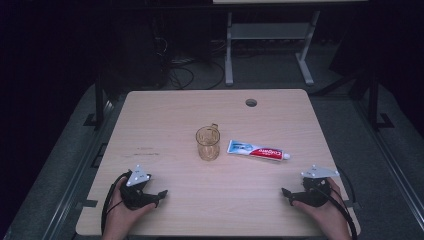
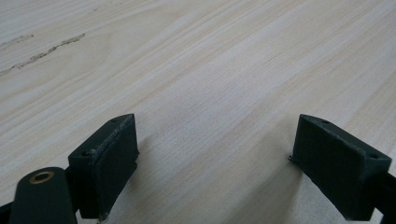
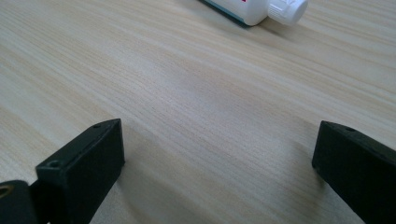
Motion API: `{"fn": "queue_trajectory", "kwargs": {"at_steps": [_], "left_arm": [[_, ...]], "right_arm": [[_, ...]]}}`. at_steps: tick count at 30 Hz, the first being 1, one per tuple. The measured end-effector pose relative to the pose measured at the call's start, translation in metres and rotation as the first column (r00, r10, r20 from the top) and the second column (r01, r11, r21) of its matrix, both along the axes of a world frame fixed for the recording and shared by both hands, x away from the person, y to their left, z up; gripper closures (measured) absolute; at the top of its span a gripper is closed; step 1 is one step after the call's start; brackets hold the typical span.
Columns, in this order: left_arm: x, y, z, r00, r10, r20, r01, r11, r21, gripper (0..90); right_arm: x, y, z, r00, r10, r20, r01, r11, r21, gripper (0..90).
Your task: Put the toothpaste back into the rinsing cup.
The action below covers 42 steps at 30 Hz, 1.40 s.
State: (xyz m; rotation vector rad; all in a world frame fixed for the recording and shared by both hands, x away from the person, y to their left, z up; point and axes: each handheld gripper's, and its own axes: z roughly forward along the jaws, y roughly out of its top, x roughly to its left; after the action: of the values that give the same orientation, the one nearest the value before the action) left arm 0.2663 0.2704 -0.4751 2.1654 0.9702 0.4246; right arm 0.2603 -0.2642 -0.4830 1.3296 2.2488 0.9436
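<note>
A: Nearest first. What are the grippers doing?

B: The left gripper (image 1: 156, 196) and the right gripper (image 1: 289, 195) both rest low at the near edge of the surface (image 1: 165, 115), each held in a hand, jaws spread wide with only bare wood between them. Neither carries anything.

A: And farther out?

B: Take the cup (image 1: 208, 143) as the landmark. It stands upright near the middle, beyond both grippers, handle turned to the far side. The toothpaste tube (image 1: 257, 150) lies flat just right of the cup, apart from it, its white cap (image 3: 288, 10) pointing away from the cup.

A: How would they handle?

B: My guess: the cup is clear, rigid and likely slick, perhaps breakable, so pinch the rim wall or the handle. The tube is light and soft; it'll dent, so take it across the firmer shoulder by the cap.
</note>
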Motion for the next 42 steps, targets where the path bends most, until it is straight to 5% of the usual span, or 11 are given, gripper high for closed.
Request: {"fn": "queue_trajectory", "kwargs": {"at_steps": [7,11,33,42], "left_arm": [[0.000,0.000,0.000,1.0000,0.000,0.000,0.000,1.0000,0.000,12.8],[0.000,0.000,0.000,1.0000,0.000,0.000,0.000,1.0000,0.000,12.9],[0.000,0.000,0.000,1.0000,-0.008,0.001,0.008,1.0000,0.000,12.9],[0.000,0.000,0.000,0.9999,-0.012,0.001,0.012,0.9999,0.001,12.9]], "right_arm": [[-0.003,-0.002,0.003,0.9997,0.021,0.013,-0.021,0.9997,0.010,17.1],[-0.005,-0.005,0.009,0.9997,0.025,0.008,-0.025,0.9995,0.020,34.0],[-0.003,-0.010,0.031,0.9975,0.058,0.040,-0.060,0.9958,0.069,66.5],[0.004,-0.009,0.039,0.9978,0.066,0.000,-0.065,0.9943,0.084,79.5]]}}
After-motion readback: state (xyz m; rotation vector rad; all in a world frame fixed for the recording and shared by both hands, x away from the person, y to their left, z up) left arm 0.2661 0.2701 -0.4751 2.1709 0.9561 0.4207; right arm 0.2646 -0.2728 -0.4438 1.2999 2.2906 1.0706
